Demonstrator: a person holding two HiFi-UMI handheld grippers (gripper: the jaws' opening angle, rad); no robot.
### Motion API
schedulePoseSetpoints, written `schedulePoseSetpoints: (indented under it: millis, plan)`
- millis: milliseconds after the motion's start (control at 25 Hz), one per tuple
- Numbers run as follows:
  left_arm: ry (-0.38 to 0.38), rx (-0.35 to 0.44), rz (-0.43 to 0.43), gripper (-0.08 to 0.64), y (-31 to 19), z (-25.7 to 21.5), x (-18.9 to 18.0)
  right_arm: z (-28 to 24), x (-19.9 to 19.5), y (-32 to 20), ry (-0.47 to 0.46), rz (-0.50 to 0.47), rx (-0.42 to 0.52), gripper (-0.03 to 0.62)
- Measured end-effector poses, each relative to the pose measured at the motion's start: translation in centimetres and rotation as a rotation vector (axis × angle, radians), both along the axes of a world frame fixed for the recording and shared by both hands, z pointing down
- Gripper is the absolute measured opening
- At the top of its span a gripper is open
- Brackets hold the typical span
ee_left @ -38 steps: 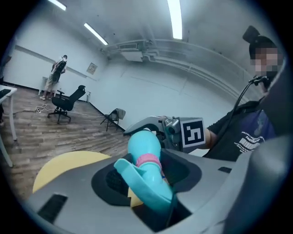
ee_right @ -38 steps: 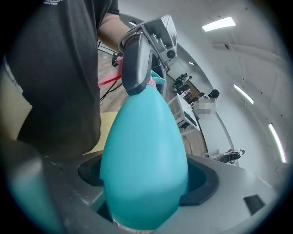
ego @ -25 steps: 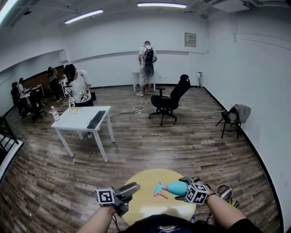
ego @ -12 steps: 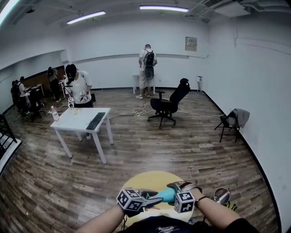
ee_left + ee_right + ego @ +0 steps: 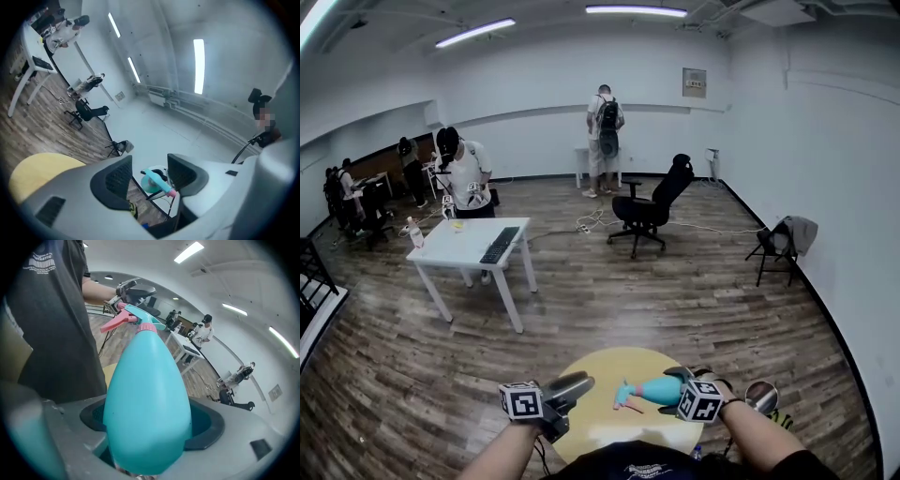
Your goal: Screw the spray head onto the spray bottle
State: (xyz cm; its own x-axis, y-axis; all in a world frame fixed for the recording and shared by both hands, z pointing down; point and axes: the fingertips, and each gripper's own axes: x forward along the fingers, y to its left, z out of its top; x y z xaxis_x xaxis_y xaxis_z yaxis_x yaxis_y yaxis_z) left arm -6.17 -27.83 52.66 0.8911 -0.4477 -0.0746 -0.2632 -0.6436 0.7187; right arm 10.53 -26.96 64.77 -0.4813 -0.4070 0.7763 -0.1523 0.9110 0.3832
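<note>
My right gripper is shut on a turquoise spray bottle, held on its side above the round yellow table. Its spray head points left, toward my left gripper. In the right gripper view the bottle fills the space between the jaws of the right gripper. The spray head, with a pink collar and trigger, sits on its neck. The left gripper hangs a short way off the head, its jaws opening with nothing between them. Beyond them the bottle shows.
A white table with a keyboard stands at the left, a person bent beside it. A black office chair is mid-room and a folding chair stands by the right wall. Other people stand at the back and far left.
Half a second ago my left gripper was up at the spray head; it has since drawn back to the left. The right gripper still holds the bottle in about the same place.
</note>
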Motion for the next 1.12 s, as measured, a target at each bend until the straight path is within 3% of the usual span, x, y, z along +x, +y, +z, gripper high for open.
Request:
schedulePoseSetpoints:
  millis: [80, 200, 280, 360, 400, 600, 720, 800, 880, 920, 1040, 1120]
  plan:
    - [-0.035, -0.034, 0.010, 0.264, 0.1, 0.8, -0.7, -0.4, 0.7, -0.4, 0.021, 0.017, 0.027, 0.451]
    - [-0.107, -0.057, 0.160, 0.302, 1.6, 2.1, 3.2, -1.9, -1.9, -0.2, 0.076, -0.050, 0.116, 0.451]
    - [-0.231, -0.013, 0.265, 0.304, 3.0, 3.4, 7.0, -2.2, -4.0, 0.1, 0.119, -0.112, 0.167, 0.451]
    - [-0.396, 0.092, 0.302, 0.219, 3.8, 4.4, 9.0, -1.5, -4.6, 0.2, 0.174, -0.149, 0.191, 0.451]
    - [-0.449, 0.130, 0.312, 0.219, 4.0, 4.6, 9.2, -1.4, -4.5, 0.4, 0.179, -0.158, 0.182, 0.451]
    - [-0.512, 0.166, 0.343, 0.218, 5.1, 4.9, 9.0, -1.0, -4.7, 1.6, 0.155, -0.168, 0.145, 0.451]
    - [-0.431, 0.085, 0.308, 0.219, 4.9, 5.7, 9.1, -0.8, -4.6, 1.8, 0.146, -0.177, 0.117, 0.449]
    - [-0.270, -0.003, 0.244, 0.222, 4.4, 5.4, 8.6, -0.3, -4.2, 1.9, 0.109, -0.163, 0.088, 0.451]
    - [-0.091, -0.071, 0.150, 0.277, 3.4, 4.5, 6.5, 0.6, -2.9, 1.7, 0.063, -0.106, 0.048, 0.451]
    - [-0.043, -0.087, 0.102, 0.290, 2.8, 4.3, 4.8, 1.2, -1.8, 1.4, 0.049, -0.071, 0.029, 0.451]
    - [-0.015, -0.093, 0.002, 0.339, 1.4, 3.8, 0.0, 2.0, 1.4, 0.6, 0.054, 0.009, 0.007, 0.451]
    - [0.025, -0.088, 0.001, 0.354, 1.1, 2.7, -1.1, 1.5, 1.9, 0.1, 0.055, 0.028, 0.021, 0.451]
